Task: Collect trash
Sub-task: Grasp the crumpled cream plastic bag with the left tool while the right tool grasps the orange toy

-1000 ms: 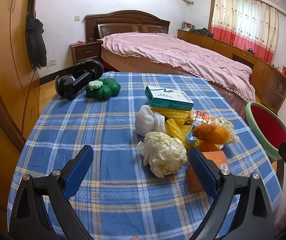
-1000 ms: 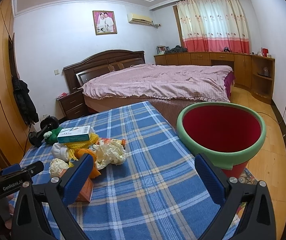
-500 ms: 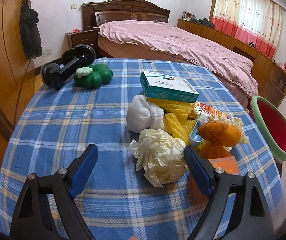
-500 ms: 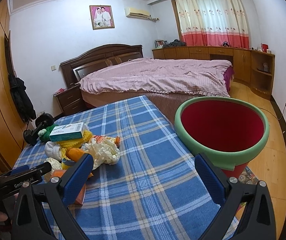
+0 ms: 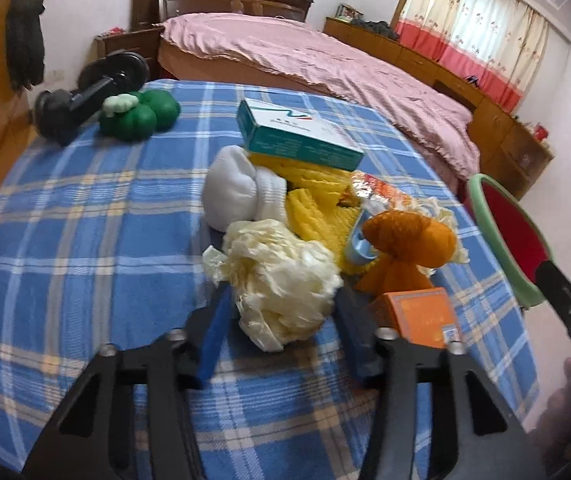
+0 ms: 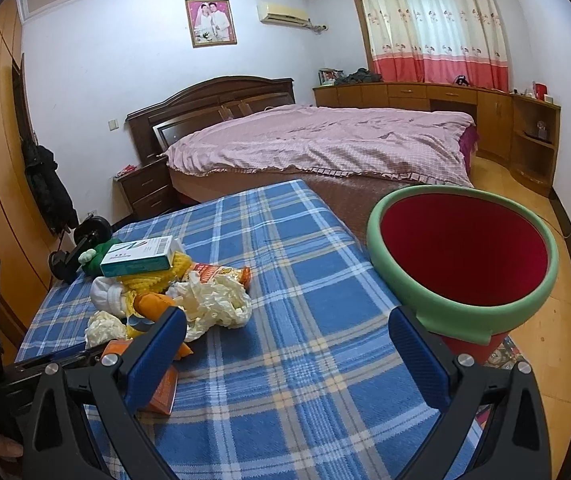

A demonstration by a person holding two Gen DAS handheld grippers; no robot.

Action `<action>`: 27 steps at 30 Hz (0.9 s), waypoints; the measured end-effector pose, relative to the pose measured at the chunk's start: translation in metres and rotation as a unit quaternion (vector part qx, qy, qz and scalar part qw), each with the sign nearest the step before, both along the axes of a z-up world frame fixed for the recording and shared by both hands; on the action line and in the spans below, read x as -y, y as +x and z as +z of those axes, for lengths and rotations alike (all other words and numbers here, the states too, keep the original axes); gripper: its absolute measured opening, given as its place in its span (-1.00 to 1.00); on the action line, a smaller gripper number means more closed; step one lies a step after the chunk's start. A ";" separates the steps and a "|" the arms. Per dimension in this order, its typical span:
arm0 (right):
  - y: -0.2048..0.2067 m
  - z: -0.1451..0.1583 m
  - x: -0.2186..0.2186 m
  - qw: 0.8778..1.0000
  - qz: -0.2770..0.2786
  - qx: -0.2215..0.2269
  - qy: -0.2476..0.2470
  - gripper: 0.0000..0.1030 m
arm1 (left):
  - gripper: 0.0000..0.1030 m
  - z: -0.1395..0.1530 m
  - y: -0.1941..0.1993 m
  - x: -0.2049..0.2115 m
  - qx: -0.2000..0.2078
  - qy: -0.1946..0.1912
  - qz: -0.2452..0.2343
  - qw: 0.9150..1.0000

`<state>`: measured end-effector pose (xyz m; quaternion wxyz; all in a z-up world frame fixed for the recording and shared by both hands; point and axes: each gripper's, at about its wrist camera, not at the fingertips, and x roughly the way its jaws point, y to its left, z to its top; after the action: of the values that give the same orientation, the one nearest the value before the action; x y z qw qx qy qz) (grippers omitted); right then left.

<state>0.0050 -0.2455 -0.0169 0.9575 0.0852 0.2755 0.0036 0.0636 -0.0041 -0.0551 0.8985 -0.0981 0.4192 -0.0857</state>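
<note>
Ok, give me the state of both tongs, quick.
Left tongs: open, fingers either side of the crumpled bag, not clamped.
Right tongs: open, holding nothing.

Blue plaid tablecloth (image 5: 85, 240) with white and tan lines; cream crumpled plastic bag (image 5: 281, 300); teal-and-white box (image 5: 297, 136). Bin (image 6: 461, 308) red inside, green rim; pink bedspread (image 6: 325, 144); orange carton (image 5: 425, 312).

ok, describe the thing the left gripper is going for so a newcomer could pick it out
On the blue plaid table, find the trash pile mid-table. At its near edge, between the left gripper fingers, sits the cream crumpled plastic wad. Unlike the smooth white sock behind and orange box beside it, it is wrinkled and pale yellow.
</note>
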 end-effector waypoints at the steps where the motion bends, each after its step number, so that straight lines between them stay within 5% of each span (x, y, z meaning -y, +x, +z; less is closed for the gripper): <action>1: 0.001 0.000 -0.001 1.000 0.001 0.000 -0.001 1.00 | -0.16 0.001 0.000 0.000 0.003 -0.002 -0.002 1.000; 14: 0.021 0.011 -0.027 0.999 0.051 -0.014 -0.014 0.96 | -0.25 0.051 -0.009 -0.024 0.073 0.018 0.013 0.997; 18: 0.038 0.006 -0.045 0.996 0.083 -0.041 -0.012 0.67 | -0.25 0.059 0.002 -0.033 0.105 0.035 0.020 0.994; 20: 0.048 0.000 -0.053 0.994 0.093 -0.061 -0.014 0.37 | -0.25 0.055 0.011 -0.038 0.119 0.043 0.033 0.991; 27: 0.073 -0.014 -0.072 0.987 0.128 -0.097 -0.006 0.20 | -0.25 0.028 0.050 -0.055 0.094 0.006 0.036 0.995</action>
<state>0.0781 -0.1737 -0.0310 0.9182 0.0436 0.3761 0.1162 0.1134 0.0511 -0.0275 0.9370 -0.0996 0.3294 -0.0598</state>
